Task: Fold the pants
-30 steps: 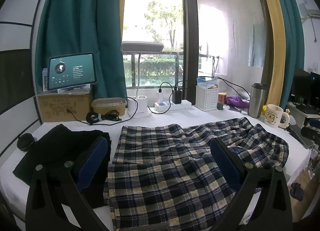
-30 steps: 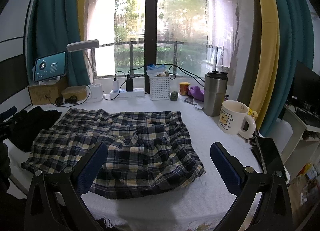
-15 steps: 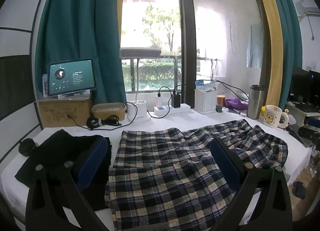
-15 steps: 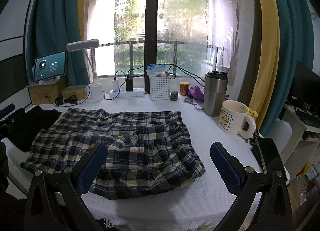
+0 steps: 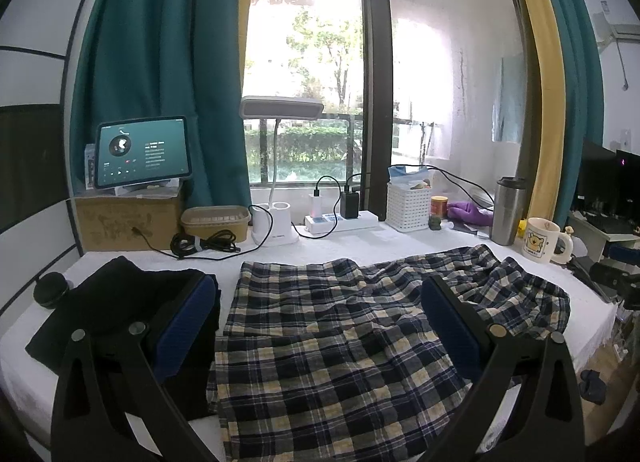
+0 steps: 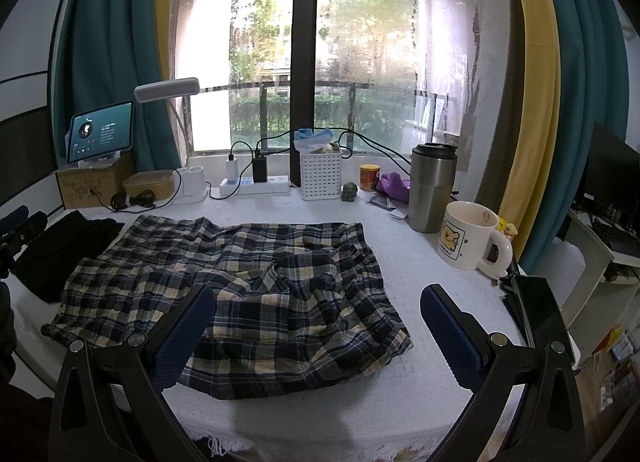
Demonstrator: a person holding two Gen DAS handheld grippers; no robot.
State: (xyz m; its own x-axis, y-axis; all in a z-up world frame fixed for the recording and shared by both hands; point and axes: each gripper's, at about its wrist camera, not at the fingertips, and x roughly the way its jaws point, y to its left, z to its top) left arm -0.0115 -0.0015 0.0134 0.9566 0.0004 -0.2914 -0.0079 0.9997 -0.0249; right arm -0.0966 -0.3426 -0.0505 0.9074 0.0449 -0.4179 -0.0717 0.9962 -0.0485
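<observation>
Left wrist view: my left gripper (image 5: pixel 318 324) hangs above the navy-and-cream plaid woven cotton pants (image 5: pixel 352 346), jaws spread wide and empty, presumably lined up for a grasp. The pants lie spread across the white textured tablecloth (image 5: pixel 404 240), their right end rumpled. A folded black garment (image 5: pixel 116 310) sits just left of them, likely set aside.

Right wrist view: my right gripper (image 6: pixel 316 332) hovers over the pants' near right hem, jaws fully apart, holding nothing. A cream ceramic cartoon mug (image 6: pixel 468 236) and brushed-steel tumbler (image 6: pixel 432 188) stand far right, clear of the cloth.
</observation>
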